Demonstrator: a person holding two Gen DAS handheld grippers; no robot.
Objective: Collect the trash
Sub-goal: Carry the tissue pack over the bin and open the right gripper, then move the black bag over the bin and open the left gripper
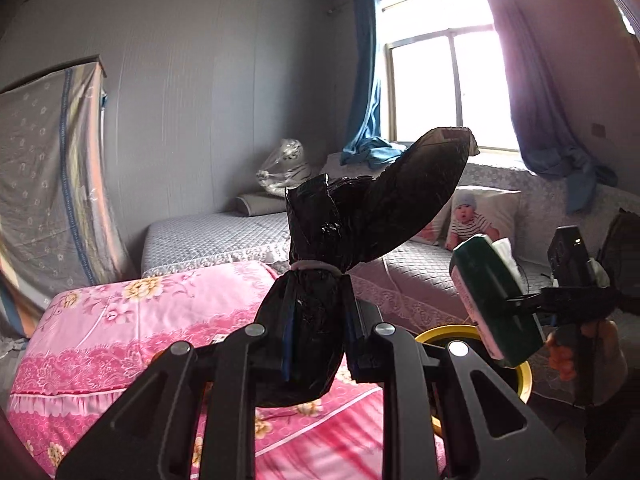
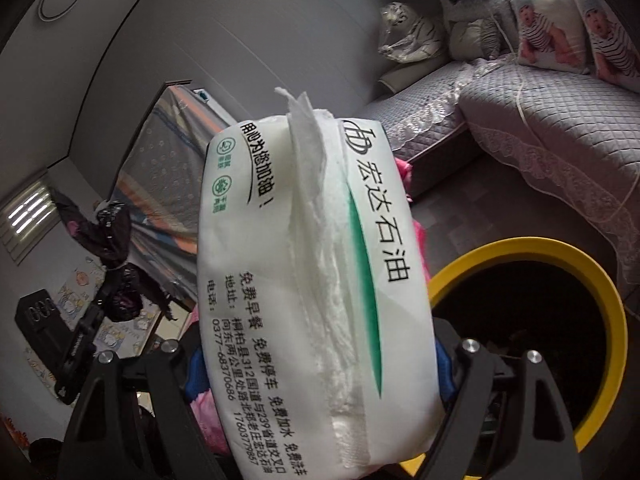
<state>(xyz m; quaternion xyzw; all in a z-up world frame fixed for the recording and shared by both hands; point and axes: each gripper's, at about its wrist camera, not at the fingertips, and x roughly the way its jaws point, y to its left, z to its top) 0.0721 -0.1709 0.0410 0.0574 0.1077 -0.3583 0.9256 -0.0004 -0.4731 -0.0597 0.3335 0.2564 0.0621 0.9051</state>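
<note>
Left wrist view
Left gripper [image 1: 316,344]: fingers pinching a black bag roll [image 1: 320,280] bound by a rubber band [image 1: 316,266], its loose end flaring upward.
Below: pink floral bedding [image 1: 120,332].
Right side: right gripper [image 1: 516,308] holding a tissue pack [image 1: 492,300] above the yellow-rimmed bin [image 1: 524,376].
Behind: grey sofa [image 1: 420,276], blue curtain [image 1: 366,80], window [image 1: 444,80].

Right wrist view
Right gripper [image 2: 320,364]: fingers spread wide, clamped on the tissue pack [image 2: 304,280], which hides most of the middle.
Bin [image 2: 592,304]: lower right, dark inside, partly behind the pack.
Bag roll [image 2: 116,264]: at left in the left gripper [image 2: 108,304].
Sofa [image 2: 540,120]: upper right, printed cushions [image 2: 540,32].
</note>
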